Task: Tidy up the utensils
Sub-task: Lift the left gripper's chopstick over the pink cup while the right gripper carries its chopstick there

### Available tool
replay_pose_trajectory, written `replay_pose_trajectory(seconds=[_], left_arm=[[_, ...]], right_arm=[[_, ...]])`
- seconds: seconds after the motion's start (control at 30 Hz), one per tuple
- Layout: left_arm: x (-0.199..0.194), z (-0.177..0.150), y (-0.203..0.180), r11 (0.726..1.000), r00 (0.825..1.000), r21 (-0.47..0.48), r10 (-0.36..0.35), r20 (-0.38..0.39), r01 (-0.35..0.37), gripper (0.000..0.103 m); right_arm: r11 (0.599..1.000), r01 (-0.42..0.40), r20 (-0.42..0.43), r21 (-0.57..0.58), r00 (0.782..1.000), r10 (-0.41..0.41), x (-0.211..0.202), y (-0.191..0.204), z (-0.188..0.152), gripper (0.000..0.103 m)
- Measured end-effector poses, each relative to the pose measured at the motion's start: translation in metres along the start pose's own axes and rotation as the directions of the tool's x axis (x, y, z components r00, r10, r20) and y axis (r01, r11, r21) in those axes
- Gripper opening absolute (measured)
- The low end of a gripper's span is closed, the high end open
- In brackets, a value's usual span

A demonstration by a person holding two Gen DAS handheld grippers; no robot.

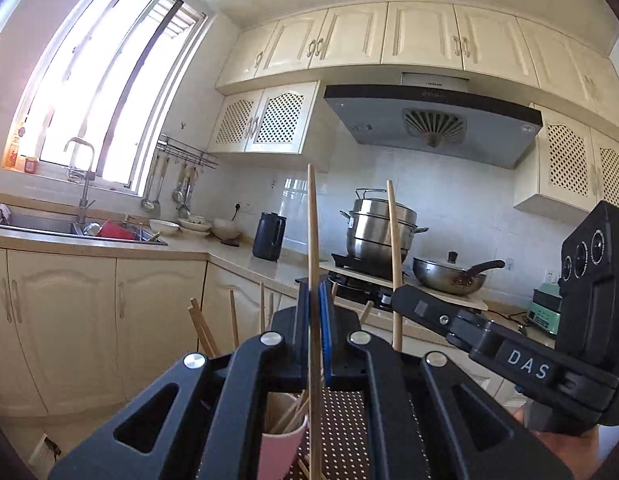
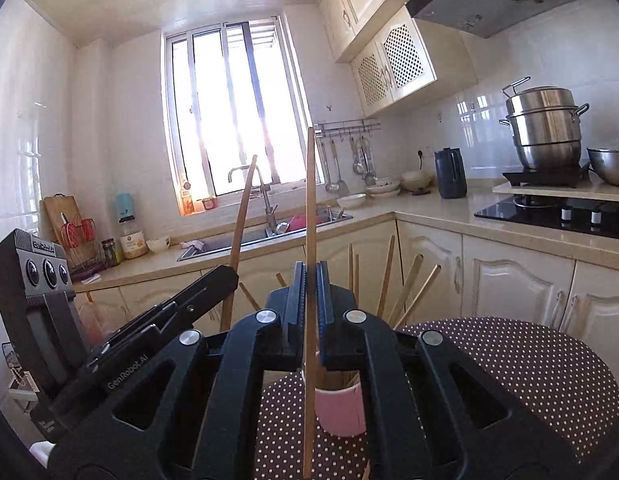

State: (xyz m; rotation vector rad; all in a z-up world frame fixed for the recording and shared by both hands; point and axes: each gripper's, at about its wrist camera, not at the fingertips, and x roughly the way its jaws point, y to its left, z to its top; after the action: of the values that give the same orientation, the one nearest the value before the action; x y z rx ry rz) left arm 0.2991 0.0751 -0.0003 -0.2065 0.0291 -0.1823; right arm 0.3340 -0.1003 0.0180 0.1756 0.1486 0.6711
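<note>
Left gripper [image 1: 314, 308]: jaws clenched on one wooden chopstick [image 1: 312, 240], gripped partway along its length. Stick stands close to upright, long axis vertical, upper end pointing at the ceiling, lower end running down past the jaws toward the pink cup [image 1: 279, 452]. In the right wrist view this same stick leans a little, top tipped toward the window [image 2: 229, 112].

Middle: the pink cup sits on a round brown polka-dot table [image 2: 529, 360], directly under both grippers. It already holds a fan of chopsticks [image 2: 405, 288], splayed outward at various angles, tips up.

Right gripper [image 2: 309, 292]: jaws shut tight on a second chopstick [image 2: 310, 200], also near vertical, top up, lower end hanging down in front of the cup's wall rather than clearly over its mouth. Cannot tell how far off the rim it is.

Risks, as I judge them:
- Both sticks are held by a narrow pinch on a smooth round shaft; either could pivot in the jaws and swing off line.
- Letting go with a lower tip outside the rim would send the stick onto the table or floor.
- Two grippers crowd the same small opening; they could knock each other.
- Descending sticks may jam against the splayed ones, or push the light cup over.
</note>
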Motion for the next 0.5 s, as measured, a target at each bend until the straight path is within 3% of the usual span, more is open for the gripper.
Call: replay_pose_trajectory(seconds=[0.3,0.5], left_arm=[[0.054,-0.007,0.021,0.997,0.994,-0.002,0.083,0.074,-0.083,0.005],[0.084,-0.007,0.038,0.991,0.987,-0.055,0.127,0.095,-0.122,0.005]], right_arm=[[1.000,0.006,0.091,-0.024,0.996,-0.004,0.043,-0.007,-0.001,0.005],[1.000,-0.005,0.113,-0.006,0.994,0.006,0.067,-0.017,-0.006,0.005]])
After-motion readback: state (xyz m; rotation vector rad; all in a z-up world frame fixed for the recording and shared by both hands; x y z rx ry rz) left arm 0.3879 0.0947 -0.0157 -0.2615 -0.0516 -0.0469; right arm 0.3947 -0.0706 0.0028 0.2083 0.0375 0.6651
